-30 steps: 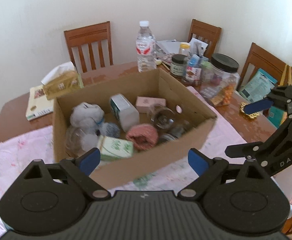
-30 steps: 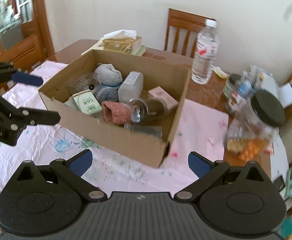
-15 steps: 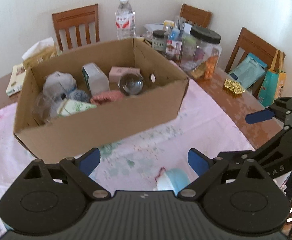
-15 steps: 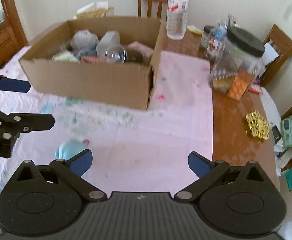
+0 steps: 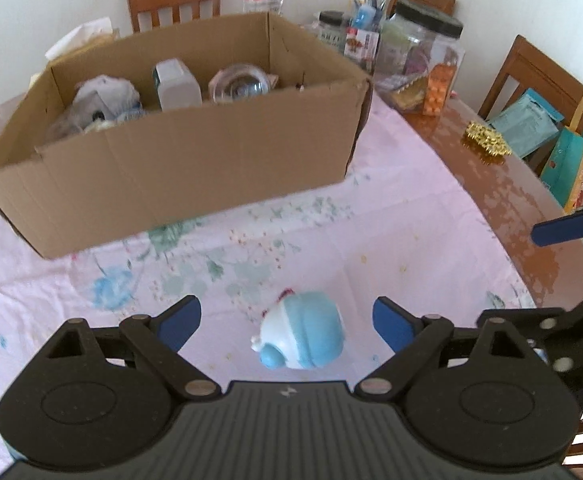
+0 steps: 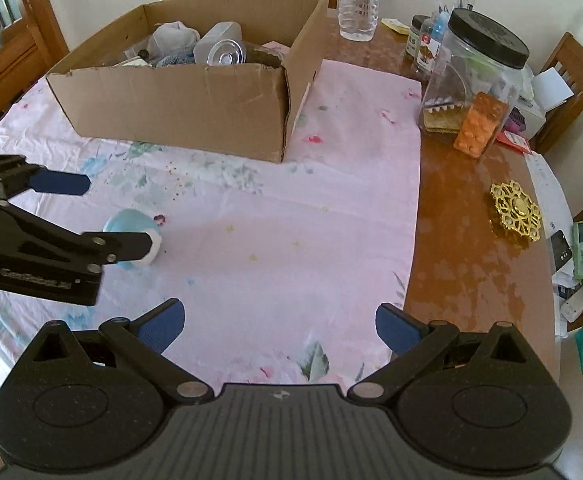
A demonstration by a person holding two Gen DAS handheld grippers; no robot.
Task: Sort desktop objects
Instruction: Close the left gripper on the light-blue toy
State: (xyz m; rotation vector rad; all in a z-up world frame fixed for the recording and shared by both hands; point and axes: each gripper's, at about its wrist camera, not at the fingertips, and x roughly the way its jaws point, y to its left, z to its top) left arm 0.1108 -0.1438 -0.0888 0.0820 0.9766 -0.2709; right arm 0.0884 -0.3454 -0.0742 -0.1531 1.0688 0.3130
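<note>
A small blue and white toy (image 5: 301, 335) lies on the pink floral cloth (image 5: 391, 240), between the spread fingers of my left gripper (image 5: 287, 320), which is open just above it. In the right wrist view the same toy (image 6: 131, 226) is partly hidden behind the left gripper (image 6: 103, 214). My right gripper (image 6: 277, 324) is open over bare cloth, holding nothing. A cardboard box (image 5: 195, 160) holding several items stands beyond the toy; the same box (image 6: 179, 100) shows at the upper left of the right wrist view.
A large clear jar with a black lid (image 6: 475, 80), a water bottle (image 6: 357, 0) and small jars stand on the wooden table to the right of the box. A gold ornament (image 6: 515, 210) lies near the right edge. Wooden chairs (image 5: 531, 76) ring the table.
Both grippers have pulled back from above the box and dropped toward the cloth. The blue toy has come into view and now sits between the left gripper's fingers.
</note>
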